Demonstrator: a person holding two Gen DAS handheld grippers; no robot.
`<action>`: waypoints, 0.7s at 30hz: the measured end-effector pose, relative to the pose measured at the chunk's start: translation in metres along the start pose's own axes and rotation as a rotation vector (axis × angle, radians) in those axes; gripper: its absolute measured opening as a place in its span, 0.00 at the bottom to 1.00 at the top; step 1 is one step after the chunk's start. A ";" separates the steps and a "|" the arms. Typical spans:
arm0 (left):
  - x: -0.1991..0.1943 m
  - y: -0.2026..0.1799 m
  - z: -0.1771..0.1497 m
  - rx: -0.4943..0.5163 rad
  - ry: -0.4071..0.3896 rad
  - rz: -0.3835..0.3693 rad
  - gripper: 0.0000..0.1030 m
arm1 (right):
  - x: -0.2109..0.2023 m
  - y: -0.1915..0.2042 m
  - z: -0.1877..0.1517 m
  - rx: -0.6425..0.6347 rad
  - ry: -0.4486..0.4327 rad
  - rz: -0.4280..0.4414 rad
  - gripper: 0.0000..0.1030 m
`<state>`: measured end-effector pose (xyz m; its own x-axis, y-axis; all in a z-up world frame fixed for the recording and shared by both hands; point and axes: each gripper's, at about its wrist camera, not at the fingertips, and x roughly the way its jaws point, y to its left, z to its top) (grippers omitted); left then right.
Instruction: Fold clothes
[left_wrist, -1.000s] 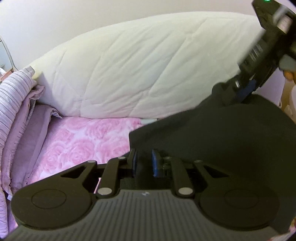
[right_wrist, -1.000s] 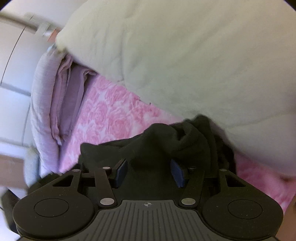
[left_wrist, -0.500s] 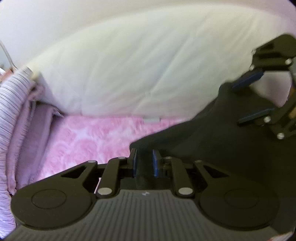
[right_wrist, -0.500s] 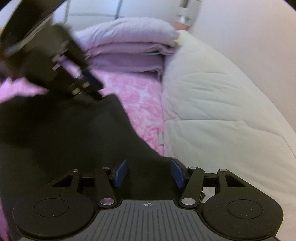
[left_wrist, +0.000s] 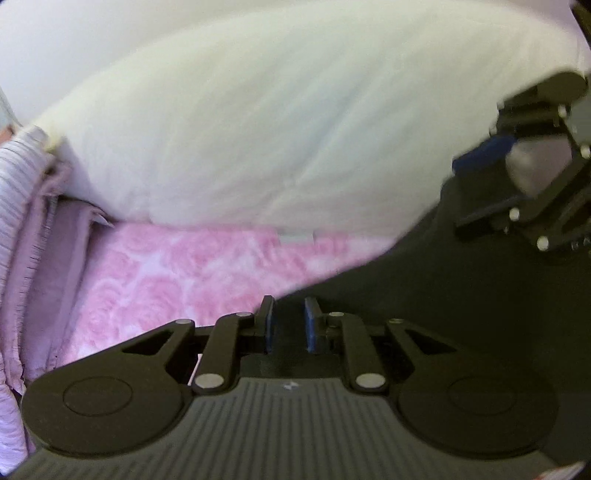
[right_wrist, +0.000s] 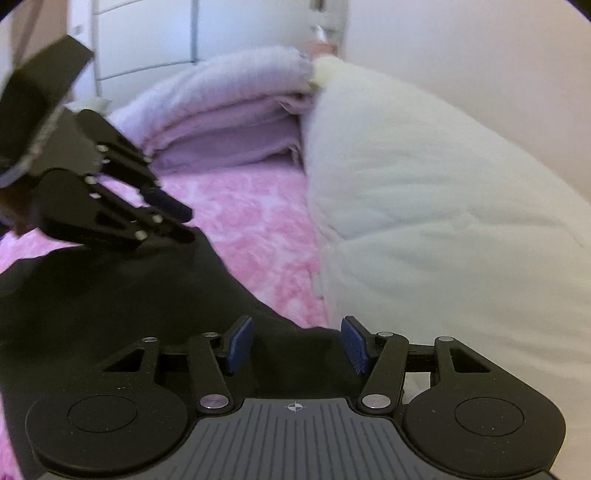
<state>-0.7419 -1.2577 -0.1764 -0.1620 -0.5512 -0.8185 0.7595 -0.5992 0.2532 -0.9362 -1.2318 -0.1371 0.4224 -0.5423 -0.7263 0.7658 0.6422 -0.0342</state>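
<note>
A white duvet (left_wrist: 280, 122) lies bunched along the wall on a pink sheet (left_wrist: 177, 273), beside folded lilac bedding (right_wrist: 225, 122). A black garment (right_wrist: 110, 295) hangs spread over the sheet. The left gripper (left_wrist: 289, 323) pinches its edge between nearly closed pads. The right gripper (right_wrist: 295, 343) stands half open around a fold; whether its pads press cannot be told.

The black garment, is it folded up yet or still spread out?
Spread out: the black garment lies as one broad sheet across the pink bedsheet.
</note>
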 end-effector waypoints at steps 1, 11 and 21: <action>0.009 -0.001 -0.004 0.006 0.027 0.006 0.14 | 0.009 -0.002 -0.002 0.012 0.032 -0.001 0.55; -0.084 0.026 -0.061 -0.092 -0.018 0.162 0.14 | -0.036 0.004 -0.010 0.083 -0.018 0.026 0.55; -0.115 -0.033 -0.144 -0.131 0.164 0.176 0.07 | -0.059 0.068 -0.049 0.087 0.089 0.142 0.55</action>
<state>-0.6578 -1.0902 -0.1648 0.0757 -0.5319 -0.8434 0.8435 -0.4169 0.3386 -0.9330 -1.1300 -0.1303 0.4878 -0.3968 -0.7776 0.7420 0.6577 0.1298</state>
